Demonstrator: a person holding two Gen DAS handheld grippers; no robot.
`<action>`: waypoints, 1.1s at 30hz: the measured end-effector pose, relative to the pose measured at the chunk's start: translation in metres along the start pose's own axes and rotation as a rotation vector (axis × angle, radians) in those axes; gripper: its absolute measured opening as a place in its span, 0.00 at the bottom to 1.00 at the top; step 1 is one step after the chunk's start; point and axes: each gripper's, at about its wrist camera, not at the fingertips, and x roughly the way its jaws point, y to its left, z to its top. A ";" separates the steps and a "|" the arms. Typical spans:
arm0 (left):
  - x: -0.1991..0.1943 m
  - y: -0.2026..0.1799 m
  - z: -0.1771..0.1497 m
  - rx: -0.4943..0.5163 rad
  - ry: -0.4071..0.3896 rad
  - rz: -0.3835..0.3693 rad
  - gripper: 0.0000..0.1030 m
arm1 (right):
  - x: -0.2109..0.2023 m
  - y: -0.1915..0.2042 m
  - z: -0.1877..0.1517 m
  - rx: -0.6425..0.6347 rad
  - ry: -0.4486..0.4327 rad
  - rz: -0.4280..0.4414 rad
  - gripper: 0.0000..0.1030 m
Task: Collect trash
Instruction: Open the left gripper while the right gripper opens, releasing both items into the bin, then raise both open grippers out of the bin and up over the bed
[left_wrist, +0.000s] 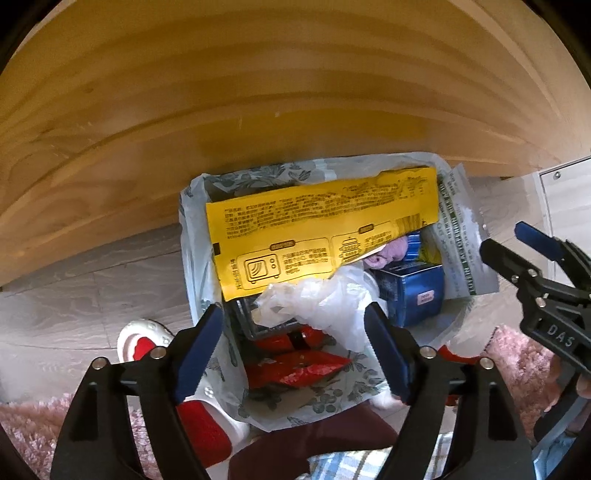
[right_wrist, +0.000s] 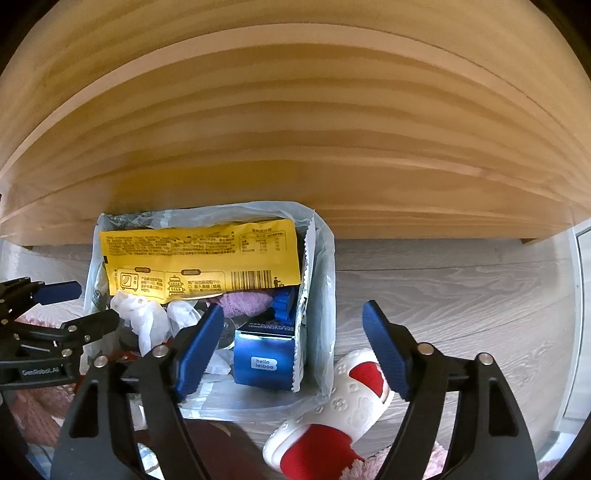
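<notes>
Both sets of jaws gape wide and grip nothing: left gripper (left_wrist: 293, 347) hangs over the bin (left_wrist: 192, 236), right gripper (right_wrist: 291, 349) over its right rim. Inside, a yellow wrapper (left_wrist: 317, 225) lies flat on top, crumpled clear plastic (left_wrist: 317, 306), a blue box (right_wrist: 264, 356) and red packets (left_wrist: 299, 365) beneath. The bin stands on the floor (right_wrist: 461, 288) by a wooden panel (left_wrist: 258, 74).
</notes>
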 end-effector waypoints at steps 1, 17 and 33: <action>-0.001 0.000 0.000 -0.004 -0.003 -0.008 0.74 | 0.002 -0.006 0.000 0.000 -0.001 0.003 0.72; -0.014 0.001 -0.009 -0.008 -0.092 -0.006 0.92 | -0.003 -0.013 -0.004 0.008 -0.018 0.001 0.90; -0.048 0.000 -0.014 0.002 -0.197 -0.015 0.92 | -0.027 -0.020 -0.006 0.043 -0.083 -0.022 0.90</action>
